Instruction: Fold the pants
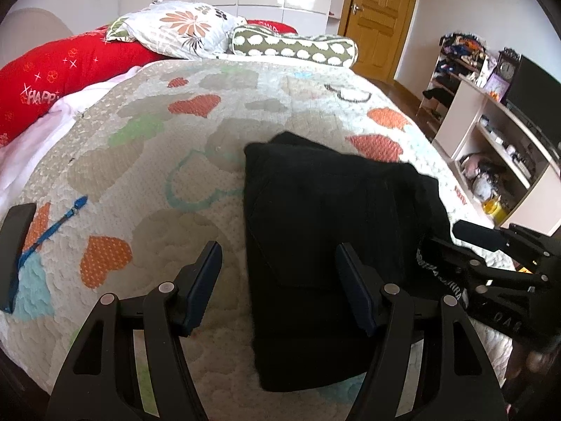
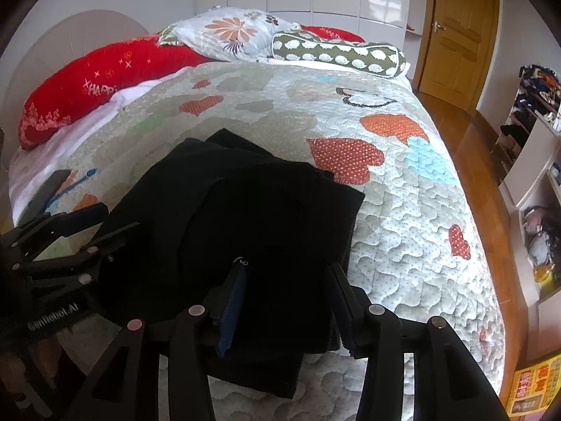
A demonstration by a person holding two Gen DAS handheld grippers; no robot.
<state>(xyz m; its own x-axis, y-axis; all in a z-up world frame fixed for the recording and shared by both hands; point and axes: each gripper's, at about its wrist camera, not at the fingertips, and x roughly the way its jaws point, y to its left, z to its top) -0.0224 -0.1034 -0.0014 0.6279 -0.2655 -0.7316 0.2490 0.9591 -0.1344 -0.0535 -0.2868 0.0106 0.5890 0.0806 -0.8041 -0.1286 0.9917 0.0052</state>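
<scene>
Left wrist: black pants folded thick, rectangular on quilted bedspread – both jaws spread, gripping nothing

A heart-patterned quilt covers the bed. At its head lie a red pillow, a floral pillow and a green bolster. A wooden door stands behind.

pants | black | folded stack | flat on quilt
</scene>
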